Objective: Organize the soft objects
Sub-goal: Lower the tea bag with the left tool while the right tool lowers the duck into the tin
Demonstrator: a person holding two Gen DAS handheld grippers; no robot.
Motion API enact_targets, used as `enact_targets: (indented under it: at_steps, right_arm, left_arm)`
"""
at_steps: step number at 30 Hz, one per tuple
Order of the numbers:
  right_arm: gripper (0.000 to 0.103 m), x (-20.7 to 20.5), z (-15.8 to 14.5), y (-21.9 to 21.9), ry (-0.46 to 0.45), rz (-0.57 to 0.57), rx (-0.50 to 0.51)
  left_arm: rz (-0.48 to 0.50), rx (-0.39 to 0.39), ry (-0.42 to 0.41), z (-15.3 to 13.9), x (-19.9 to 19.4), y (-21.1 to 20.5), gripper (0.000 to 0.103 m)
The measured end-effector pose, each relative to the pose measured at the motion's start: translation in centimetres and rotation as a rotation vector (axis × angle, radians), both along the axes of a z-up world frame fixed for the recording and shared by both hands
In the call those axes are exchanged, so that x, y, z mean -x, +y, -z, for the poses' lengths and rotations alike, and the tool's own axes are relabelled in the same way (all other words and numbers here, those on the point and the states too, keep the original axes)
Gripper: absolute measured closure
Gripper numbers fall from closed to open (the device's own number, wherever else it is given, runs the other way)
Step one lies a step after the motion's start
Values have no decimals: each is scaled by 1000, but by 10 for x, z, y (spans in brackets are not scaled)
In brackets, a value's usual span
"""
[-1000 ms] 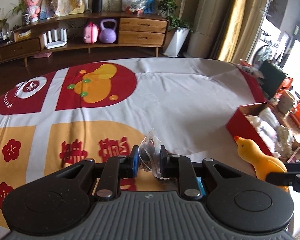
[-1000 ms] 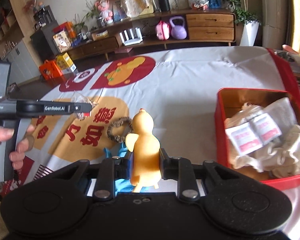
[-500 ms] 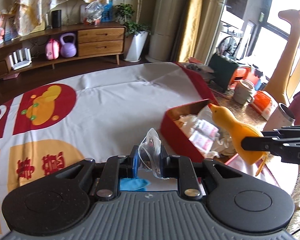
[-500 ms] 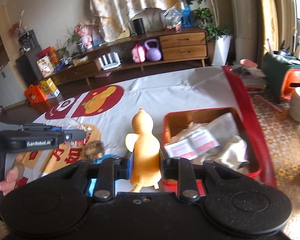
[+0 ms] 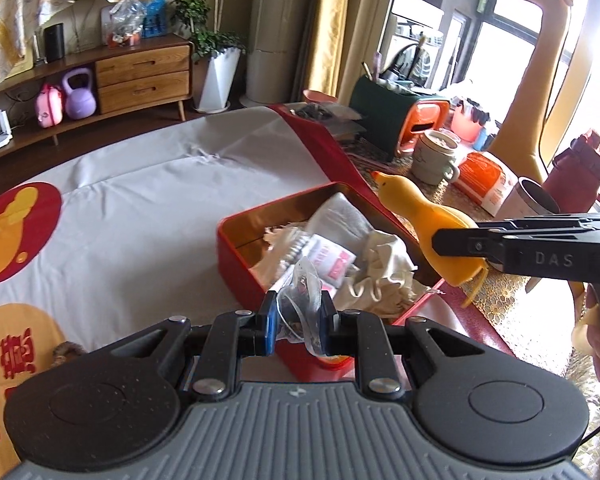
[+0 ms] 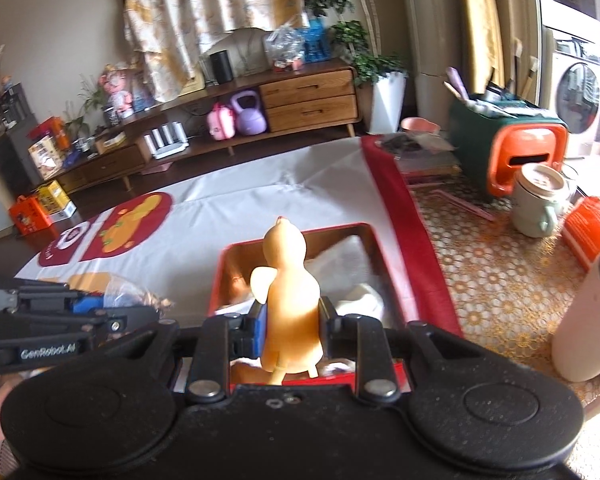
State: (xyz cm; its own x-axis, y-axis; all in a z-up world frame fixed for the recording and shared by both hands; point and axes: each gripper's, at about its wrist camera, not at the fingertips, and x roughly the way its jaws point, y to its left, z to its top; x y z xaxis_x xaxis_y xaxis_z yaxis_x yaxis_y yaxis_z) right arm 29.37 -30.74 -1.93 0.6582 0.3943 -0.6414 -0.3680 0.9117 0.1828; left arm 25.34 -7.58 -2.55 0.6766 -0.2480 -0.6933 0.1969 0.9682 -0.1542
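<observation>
— Both tongs are arriving over the red tin now; a second ago they were back above the printed middle of the surface, and the tin was off to the side.

— How are the left tongs (image 5: 298, 318) sitting?

— They are reaching forward, level, hanging just above the tin's near corner. Their jaws are pinching a crumpled clear plastic bag (image 5: 302, 298), which is sticking up between the blue pads.

— And the right tongs (image 6: 292, 326)?

— They are pointing along the tin, above its near wall, clamping a yellow rubber duck (image 6: 290, 300) by the body. The duck is standing upright between the fingers, its beak facing away from the camera. In the left view the same duck (image 5: 424, 220) is hanging over the tin's right side, beak toward the far end.

— Where is the tin lying?

— The red tin (image 5: 236, 258) is resting near the right edge of the surface, beside the cloth's red border. White cloths (image 5: 374, 258) and small sachets (image 5: 330, 258) are filling it.

— Anything else nearby?

— A brown hair tie (image 5: 66, 350) is lying on the surface left of the tin, well apart from both tongs.
</observation>
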Motion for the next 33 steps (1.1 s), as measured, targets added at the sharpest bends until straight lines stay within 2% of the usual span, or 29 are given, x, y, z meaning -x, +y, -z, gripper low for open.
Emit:
enact_targets:
  at_steps: [6, 16, 29, 33]
  right_arm:
    - [78, -20, 20, -15, 24, 45, 11]
    - [78, -44, 52, -11, 62, 64, 43]
    - [78, -69, 71, 4, 82, 70, 78]
    - [74, -70, 75, 7, 88, 62, 88]
  left_arm:
    - [51, -5, 29, 13, -18, -29, 83]
    - [94, -26, 83, 39, -48, -58, 83]
    - [112, -36, 126, 67, -71, -73, 83]
    - [127, -41, 138, 73, -73, -75, 83]
